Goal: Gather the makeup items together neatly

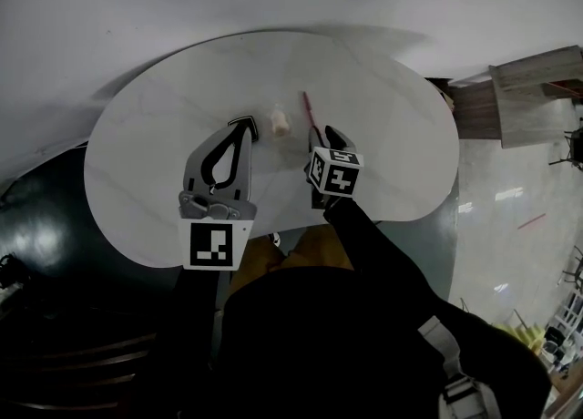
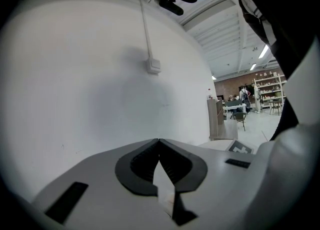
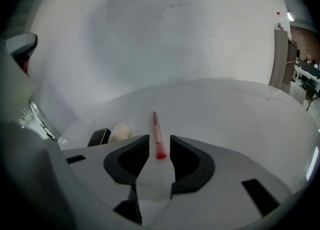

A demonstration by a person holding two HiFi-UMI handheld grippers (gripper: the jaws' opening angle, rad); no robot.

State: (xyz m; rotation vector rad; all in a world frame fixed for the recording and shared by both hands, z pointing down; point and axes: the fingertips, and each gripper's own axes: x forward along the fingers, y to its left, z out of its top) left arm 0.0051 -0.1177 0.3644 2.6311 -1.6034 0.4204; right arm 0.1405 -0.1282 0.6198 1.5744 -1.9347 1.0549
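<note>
Over the white table (image 1: pixel 146 162), the left gripper (image 1: pixel 242 124) has its jaws closed tip to tip on nothing, while the right gripper (image 3: pixel 159 143) slants down with its jaws partly apart, gripping nothing. Between the right jaws' tips lies the red end of a slim pink makeup brush (image 3: pixel 156 126), flat on the table. A small cream sponge (image 1: pixel 280 122) sits just left of it, beside the left gripper's tip.

An open, studio-like hall — shelves (image 2: pixel 270 86), a desk (image 2: pixel 231 108) and strip lights (image 2: pixel 263 51) far right of the left gripper (image 2: pixel 159 142).
</note>
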